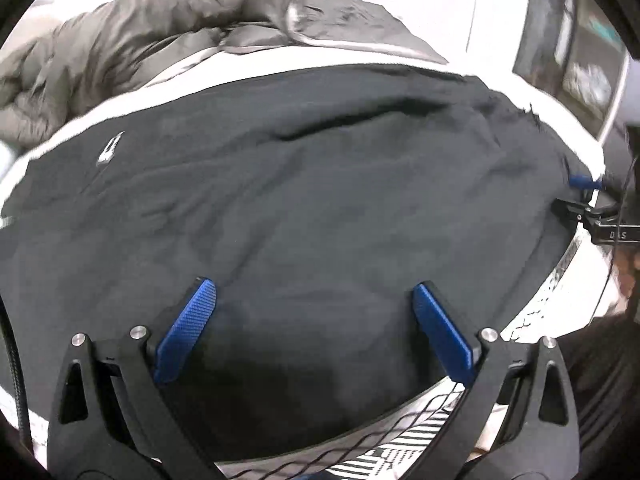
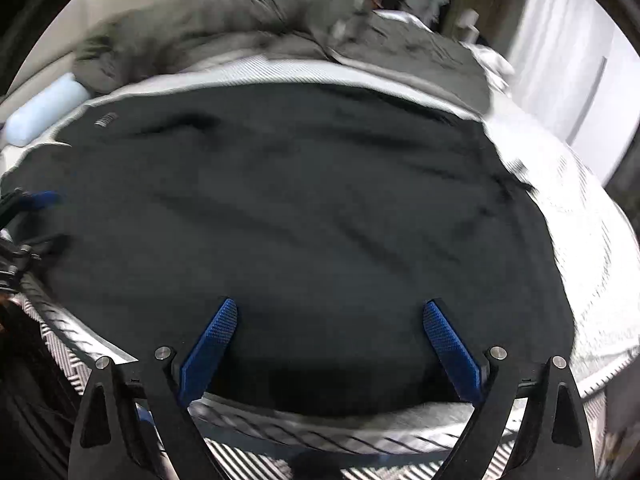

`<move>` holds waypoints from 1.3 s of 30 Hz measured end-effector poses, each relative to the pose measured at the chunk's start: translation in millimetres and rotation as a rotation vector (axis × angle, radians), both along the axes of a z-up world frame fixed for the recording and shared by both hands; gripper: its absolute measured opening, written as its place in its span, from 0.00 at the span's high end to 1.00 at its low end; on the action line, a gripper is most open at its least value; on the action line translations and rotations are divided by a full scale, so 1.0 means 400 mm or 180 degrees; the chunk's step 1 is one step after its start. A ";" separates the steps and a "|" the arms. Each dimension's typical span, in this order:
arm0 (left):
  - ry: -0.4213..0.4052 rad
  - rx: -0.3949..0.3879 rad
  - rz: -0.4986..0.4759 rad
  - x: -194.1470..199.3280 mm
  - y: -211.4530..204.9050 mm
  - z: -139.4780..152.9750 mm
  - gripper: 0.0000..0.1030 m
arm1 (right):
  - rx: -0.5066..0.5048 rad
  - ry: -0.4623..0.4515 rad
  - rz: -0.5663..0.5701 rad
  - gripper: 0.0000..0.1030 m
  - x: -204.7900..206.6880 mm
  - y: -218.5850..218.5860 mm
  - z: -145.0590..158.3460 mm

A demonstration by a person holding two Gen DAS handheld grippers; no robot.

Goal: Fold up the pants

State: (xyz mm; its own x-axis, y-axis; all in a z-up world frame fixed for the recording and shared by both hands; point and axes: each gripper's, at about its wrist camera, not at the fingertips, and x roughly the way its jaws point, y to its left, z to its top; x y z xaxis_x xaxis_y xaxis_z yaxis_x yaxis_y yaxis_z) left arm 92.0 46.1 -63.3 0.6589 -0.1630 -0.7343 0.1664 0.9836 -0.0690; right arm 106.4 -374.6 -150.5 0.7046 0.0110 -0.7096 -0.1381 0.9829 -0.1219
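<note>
Black pants (image 1: pixel 304 200) lie spread flat on a white bed, with a small white logo (image 1: pixel 110 148) at the left. My left gripper (image 1: pixel 316 292) hovers open over the near edge of the fabric, its blue pads wide apart and holding nothing. In the right wrist view the same pants (image 2: pixel 304 208) fill the middle, and my right gripper (image 2: pixel 330 312) is open above their near hem. The right gripper (image 1: pixel 588 196) also shows at the far right edge of the left wrist view, and the left gripper (image 2: pixel 28 208) at the left edge of the right wrist view.
A grey duvet (image 1: pixel 132 40) is bunched up at the back of the bed. A pale blue cylinder (image 2: pixel 44 108) lies at the back left. White bedding (image 2: pixel 592 264) shows at the right. A chevron-patterned rug (image 1: pixel 400 456) lies below the bed's near edge.
</note>
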 end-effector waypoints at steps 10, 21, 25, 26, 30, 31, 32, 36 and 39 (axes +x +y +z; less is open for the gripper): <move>-0.0493 -0.0792 0.1277 -0.126 0.416 0.119 0.07 | 0.1064 -0.0369 -0.0605 0.08 -0.148 -0.298 0.071; -0.0370 -0.1519 0.2330 -0.272 0.812 0.016 0.45 | 0.1636 -0.0321 -0.0774 0.08 -0.131 -0.397 0.040; -0.0209 -0.1604 0.2377 -0.253 0.850 -0.017 0.58 | 0.1695 -0.0281 -0.0787 0.08 -0.104 -0.396 0.025; -0.0203 -0.1657 0.2401 -0.248 0.848 -0.020 0.58 | 0.1696 -0.0277 -0.0804 0.08 -0.104 -0.394 0.025; -0.0194 -0.1649 0.2398 -0.269 0.837 -0.015 0.58 | 0.1702 -0.0288 -0.0815 0.08 -0.112 -0.402 0.017; -0.0160 -0.1634 0.2385 -0.271 0.832 -0.015 0.58 | 0.1713 -0.0290 -0.0818 0.08 -0.115 -0.404 0.016; -0.0142 -0.1617 0.2353 -0.274 0.829 -0.015 0.58 | 0.1727 -0.0291 -0.0828 0.08 -0.115 -0.407 0.015; -0.0069 -0.1574 0.2361 -0.268 0.830 -0.028 0.58 | 0.1749 -0.0264 -0.0853 0.08 -0.106 -0.410 0.006; -0.0071 -0.1585 0.2363 -0.275 0.825 -0.033 0.58 | 0.1744 -0.0253 -0.0819 0.08 -0.104 -0.402 0.004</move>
